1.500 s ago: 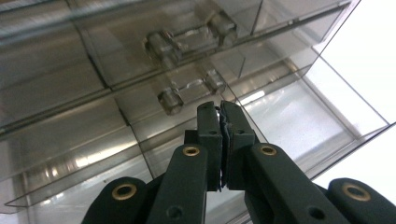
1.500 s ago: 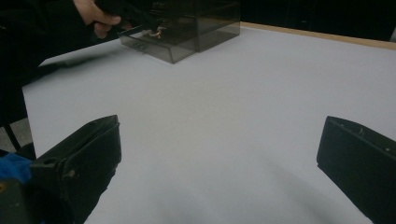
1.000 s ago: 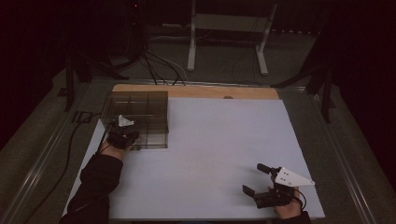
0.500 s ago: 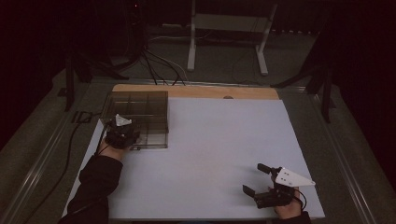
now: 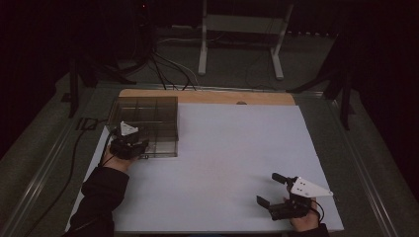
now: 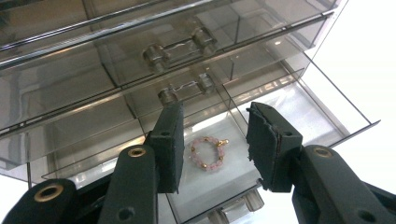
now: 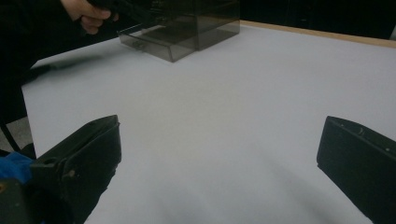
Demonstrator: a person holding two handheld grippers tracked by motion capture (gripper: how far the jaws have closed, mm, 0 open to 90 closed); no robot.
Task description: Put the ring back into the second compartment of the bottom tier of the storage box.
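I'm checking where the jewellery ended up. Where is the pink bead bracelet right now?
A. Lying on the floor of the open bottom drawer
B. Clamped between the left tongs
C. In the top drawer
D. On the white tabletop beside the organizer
A: in the left gripper view the pink bead bracelet lies flat in the open bottom drawer, seen between the parted left tongs, which do not touch it.

You have one smoky plastic drawer box (image 5: 148,126) on one table (image 5: 227,163), one pink bead bracelet (image 6: 208,152) in its open drawer (image 6: 243,154), and two grippers: left (image 5: 129,144), right (image 5: 281,197).
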